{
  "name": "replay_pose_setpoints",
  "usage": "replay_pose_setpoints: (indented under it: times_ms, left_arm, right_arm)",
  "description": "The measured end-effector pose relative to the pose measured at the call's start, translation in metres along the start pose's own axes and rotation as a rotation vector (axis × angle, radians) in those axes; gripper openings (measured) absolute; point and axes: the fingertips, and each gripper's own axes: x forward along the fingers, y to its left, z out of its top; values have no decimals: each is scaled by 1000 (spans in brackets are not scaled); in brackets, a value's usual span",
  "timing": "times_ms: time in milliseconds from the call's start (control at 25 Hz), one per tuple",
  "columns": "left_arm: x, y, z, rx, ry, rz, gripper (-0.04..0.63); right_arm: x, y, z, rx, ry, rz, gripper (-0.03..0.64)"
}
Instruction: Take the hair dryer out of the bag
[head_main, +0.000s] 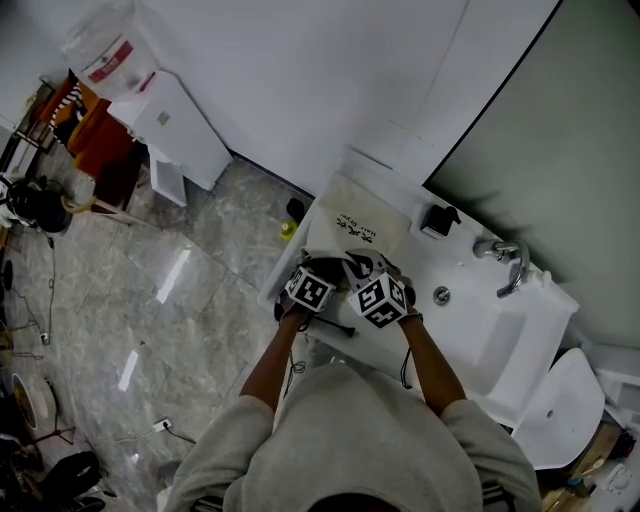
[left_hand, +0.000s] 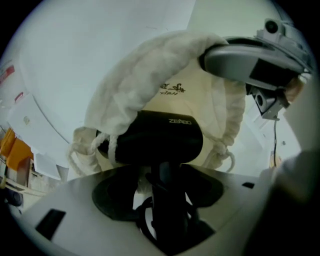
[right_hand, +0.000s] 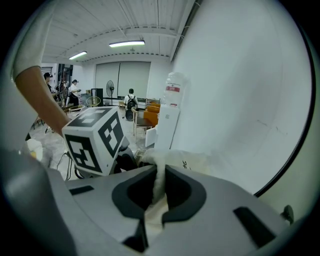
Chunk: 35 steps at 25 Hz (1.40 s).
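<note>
My left tongs (left_hand: 162, 192) stand wide open and point steeply down at the mouth of the bag (left_hand: 150, 75). The black handle of the hair dryer (left_hand: 160, 137) comes up between the jaws. Neither pad seems to press on it, since a strip of light shows beside the handle. My right tongs (right_hand: 159, 192) are closed tight on a fold of cream cloth at the bag's rim and hold nothing else.

The hair dryer sits half out of the bag. Its black body lies across the bag's mouth with the cloth draped over its top like a hood, and a knotted drawstring hangs at each side of it. The handle sticks out of the bag toward me, with dark loops at its foot that I take to be the cable.

I judge the dryer to be rigid, with a hard, smooth plastic shell that the pads could slide on. Most of its weight is probably up in the body, so held low on the handle it will want to tip. I would close on the handle just under the body, pads flat on its two sides, and draw it straight out of the bag's mouth.

The bag is soft and limp and will follow the dryer unless my right tongs hold the rim back. The drawstrings or the cable may snag on the way out.
</note>
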Motion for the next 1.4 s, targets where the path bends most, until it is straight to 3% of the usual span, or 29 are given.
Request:
replay_pose_setpoints:
  times_ms: [240,480,760,1080,1400]
  left_arm:
    - [5,-1,-1,66,21,74,272]
    - [4,1,2,50,-7,67,255]
    - [3,2,4,53,-21,67,179]
    - [-3,-6,5,38,-56,6,175]
    - [-16,-15,-7,49,-79,1,173]
  right_arm:
    - [1,3,-1,1,2,3,20]
    - [2,1,0,8,2,1,20]
    - [1,3,-1,11,4,-2,20]
    - [0,-1,-4,16,2,-7,20]
    - [1,-3,-2,15,-1,-13,20]
